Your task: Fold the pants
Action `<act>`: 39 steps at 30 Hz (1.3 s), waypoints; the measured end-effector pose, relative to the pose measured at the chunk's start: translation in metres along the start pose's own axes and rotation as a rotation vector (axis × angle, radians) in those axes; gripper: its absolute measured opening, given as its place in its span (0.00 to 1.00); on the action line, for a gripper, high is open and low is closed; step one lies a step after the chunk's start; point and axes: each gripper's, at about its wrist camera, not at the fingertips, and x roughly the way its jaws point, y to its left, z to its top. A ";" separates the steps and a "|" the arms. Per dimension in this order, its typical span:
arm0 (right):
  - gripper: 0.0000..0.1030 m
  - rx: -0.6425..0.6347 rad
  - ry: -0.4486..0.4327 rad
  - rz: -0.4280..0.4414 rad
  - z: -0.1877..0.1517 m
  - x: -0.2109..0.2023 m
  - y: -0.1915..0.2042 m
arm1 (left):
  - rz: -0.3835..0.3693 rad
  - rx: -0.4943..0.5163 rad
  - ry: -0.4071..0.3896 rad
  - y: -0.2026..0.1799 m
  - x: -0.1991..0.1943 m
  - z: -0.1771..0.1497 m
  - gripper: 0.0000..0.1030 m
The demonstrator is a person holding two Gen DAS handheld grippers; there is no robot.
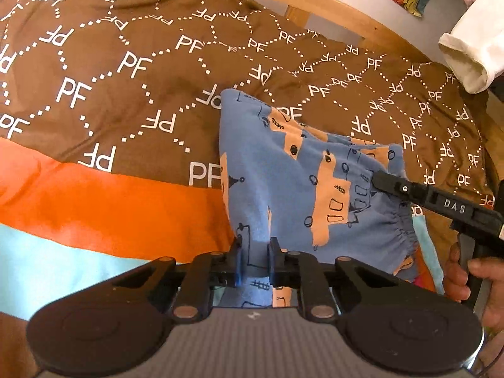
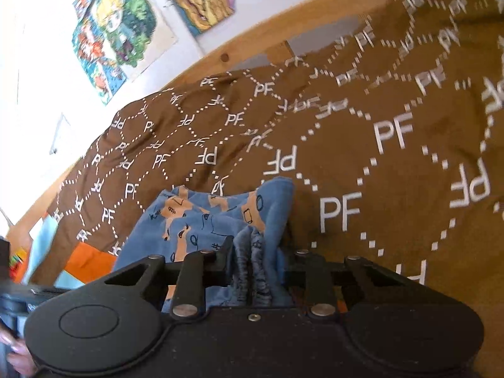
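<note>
Small blue pants [image 1: 302, 176] with orange vehicle prints hang lifted above a brown "PF" bedspread [image 1: 110, 72]. My left gripper [image 1: 254, 252] is shut on the lower edge of the pants. My right gripper [image 1: 378, 178] comes in from the right and is shut on the gathered elastic waistband. In the right wrist view the pants [image 2: 204, 220] bunch up in front, and my right gripper [image 2: 256, 245] pinches the folded waistband between its fingers.
The bedspread [image 2: 378, 126] has an orange band [image 1: 110, 201] and a light blue band [image 1: 47, 267] near me. A wooden bed frame [image 1: 315, 3] runs along the far side. Colourful pictures [image 2: 119, 25] hang on the white wall. A white sleeve [image 1: 472, 60] shows at the right.
</note>
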 end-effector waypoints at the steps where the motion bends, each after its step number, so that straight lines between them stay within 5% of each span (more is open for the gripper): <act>1: 0.22 -0.025 -0.007 -0.014 -0.001 -0.003 0.005 | 0.002 -0.001 -0.002 -0.001 -0.001 0.000 0.16; 12: 0.20 -0.255 -0.075 -0.127 -0.011 -0.016 0.041 | 0.062 0.063 0.017 -0.023 -0.010 0.008 0.15; 25: 0.19 -0.372 -0.224 -0.194 -0.010 -0.034 0.063 | 0.003 0.158 -0.084 -0.028 -0.016 0.022 0.15; 33: 0.19 -0.450 -0.277 -0.261 0.036 -0.012 0.060 | -0.053 0.141 -0.173 -0.023 0.018 0.073 0.15; 39: 0.19 -0.353 -0.224 -0.268 0.067 0.018 0.027 | -0.057 0.153 -0.172 -0.021 0.051 0.084 0.15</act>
